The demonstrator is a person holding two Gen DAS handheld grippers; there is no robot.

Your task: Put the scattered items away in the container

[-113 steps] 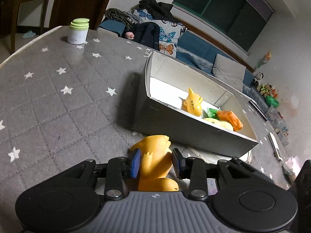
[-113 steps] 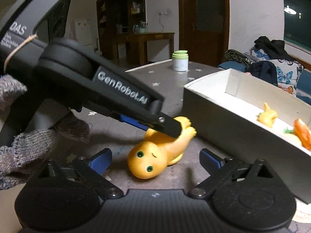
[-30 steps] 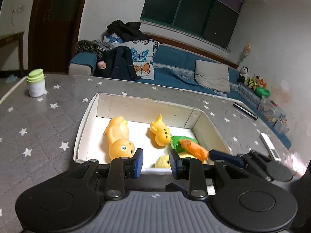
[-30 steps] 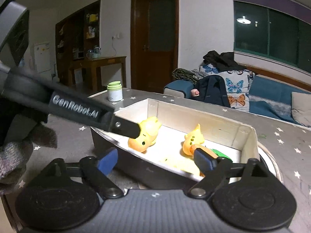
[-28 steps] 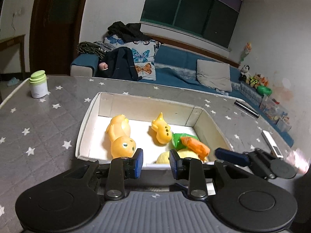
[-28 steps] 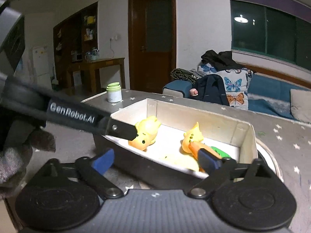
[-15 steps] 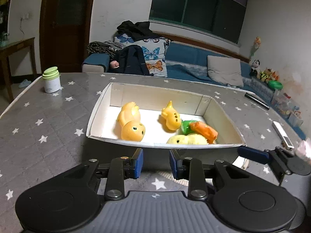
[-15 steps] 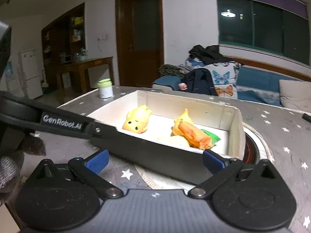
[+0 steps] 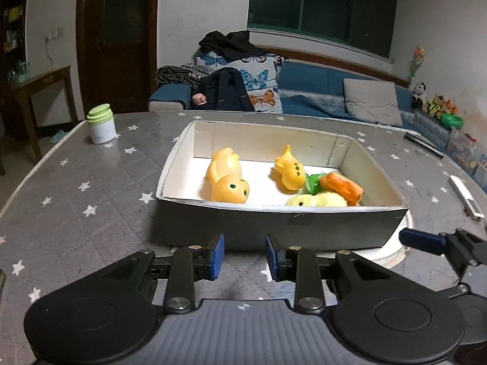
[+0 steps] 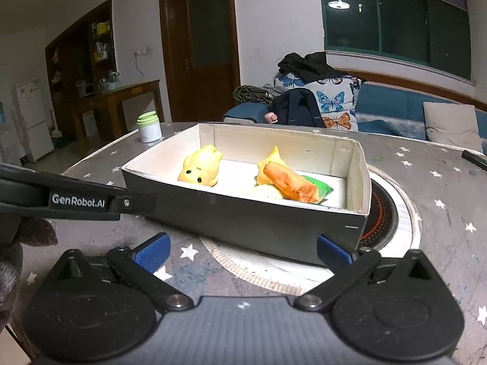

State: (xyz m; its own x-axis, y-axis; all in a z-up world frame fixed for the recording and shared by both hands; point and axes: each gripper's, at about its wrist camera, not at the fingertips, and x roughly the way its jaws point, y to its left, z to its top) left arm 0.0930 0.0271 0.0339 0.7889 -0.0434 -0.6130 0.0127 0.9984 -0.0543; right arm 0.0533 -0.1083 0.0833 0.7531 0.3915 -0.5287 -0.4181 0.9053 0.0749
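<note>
The cardboard box (image 9: 274, 228), dark outside and white inside, stands on the grey star-patterned surface (image 9: 76, 206), with one end resting over a round white-rimmed disc (image 10: 392, 213).

Contents of the box: an orange round-headed toy figure (image 9: 226, 179) lies at the box's left end, head toward the near wall. A smaller yellow-orange toy (image 9: 289, 170) lies near the box's middle, toward the far wall. An orange carrot-like toy (image 9: 342, 184) rests against a green piece (image 9: 313, 184) toward the box's right end. A pale yellow toy (image 9: 316, 200) lies against the near wall, just in front of the carrot-like toy. All toys seen are inside the box.

The left gripper (image 9: 244, 257) is just outside the box's near wall. Its blue-padded fingers (image 9: 216, 255) stand narrow, with a small gap and nothing between them. A gloved hand (image 10: 12, 261) holds this tool at the left edge of the right wrist view.

The right gripper (image 10: 242, 252) is outside the box's near right corner. Its fingers (image 10: 152, 251) stand fully wide, and nothing is between them.

A white jar with a green lid (image 9: 102, 123) stands on the surface well beyond the box's far left corner. A white remote-like item (image 9: 465, 193) and a dark slim item (image 9: 423, 143) lie to the right of the box, apart from it.
</note>
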